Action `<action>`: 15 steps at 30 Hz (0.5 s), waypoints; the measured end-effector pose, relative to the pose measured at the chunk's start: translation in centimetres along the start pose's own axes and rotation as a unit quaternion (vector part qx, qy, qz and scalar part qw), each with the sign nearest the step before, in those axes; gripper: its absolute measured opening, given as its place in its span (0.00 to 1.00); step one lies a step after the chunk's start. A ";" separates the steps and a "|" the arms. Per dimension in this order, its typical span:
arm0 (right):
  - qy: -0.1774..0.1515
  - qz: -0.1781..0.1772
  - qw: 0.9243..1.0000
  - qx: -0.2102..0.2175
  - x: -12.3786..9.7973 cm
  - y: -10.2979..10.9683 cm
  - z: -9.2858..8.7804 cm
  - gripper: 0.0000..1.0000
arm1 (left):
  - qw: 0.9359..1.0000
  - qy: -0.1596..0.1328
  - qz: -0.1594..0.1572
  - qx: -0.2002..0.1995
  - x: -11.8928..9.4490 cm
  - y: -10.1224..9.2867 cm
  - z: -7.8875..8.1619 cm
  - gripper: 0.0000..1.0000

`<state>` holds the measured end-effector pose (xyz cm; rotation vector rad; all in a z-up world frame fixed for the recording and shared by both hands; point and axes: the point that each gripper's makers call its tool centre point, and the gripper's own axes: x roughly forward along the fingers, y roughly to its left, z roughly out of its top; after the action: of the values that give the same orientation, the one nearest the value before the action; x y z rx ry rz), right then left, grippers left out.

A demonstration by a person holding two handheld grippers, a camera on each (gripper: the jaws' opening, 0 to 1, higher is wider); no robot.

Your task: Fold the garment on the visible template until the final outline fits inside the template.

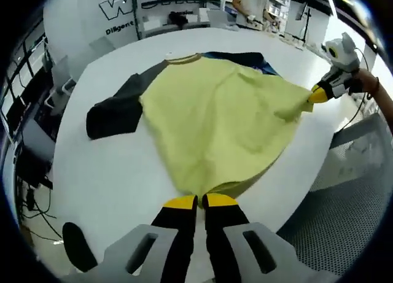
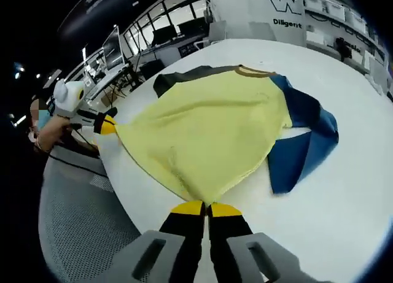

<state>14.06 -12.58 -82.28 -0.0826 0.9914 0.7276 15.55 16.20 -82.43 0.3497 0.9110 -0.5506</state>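
We hold the yellow garment (image 1: 215,123) by two hem corners over the white tabletop (image 1: 110,185)

Our left gripper (image 1: 201,201) and right gripper (image 2: 206,207) both have fingers pinched shut on the hem; the garment spreads ahead of them, its dark sleeve (image 1: 113,111) and blue sleeve (image 2: 304,142) lying flat beyond

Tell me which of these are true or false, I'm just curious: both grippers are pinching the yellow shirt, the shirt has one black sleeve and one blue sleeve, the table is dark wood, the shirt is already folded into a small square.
1. Both grippers are pinching the shirt. True: the left gripper and the right gripper are each shut on the hem of the yellow shirt.
2. One sleeve is black, the other blue. True: black sleeve, blue sleeve.
3. The table is dark wood. False: the table is white.
4. The shirt is folded small. False: it lies spread out, hem lifted.
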 end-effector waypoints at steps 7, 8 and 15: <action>0.024 -0.016 0.999 0.032 0.5 -1.1 -1.6 0.00 | 0.998 0.009 -0.035 0.054 1.0 -1.5 0.5 0.04; 0.026 -0.017 0.999 0.032 0.7 -1.1 -1.8 0.00 | 0.998 0.013 -0.041 0.056 1.1 -1.7 0.4 0.04; 0.053 -0.028 0.998 0.032 1.8 -1.5 -3.2 0.00 | 0.995 0.030 -0.073 0.062 2.5 -3.2 0.6 0.04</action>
<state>13.18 -14.04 -85.91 -0.0932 1.1086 0.6443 15.28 12.61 -84.28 0.4154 0.9670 -0.7355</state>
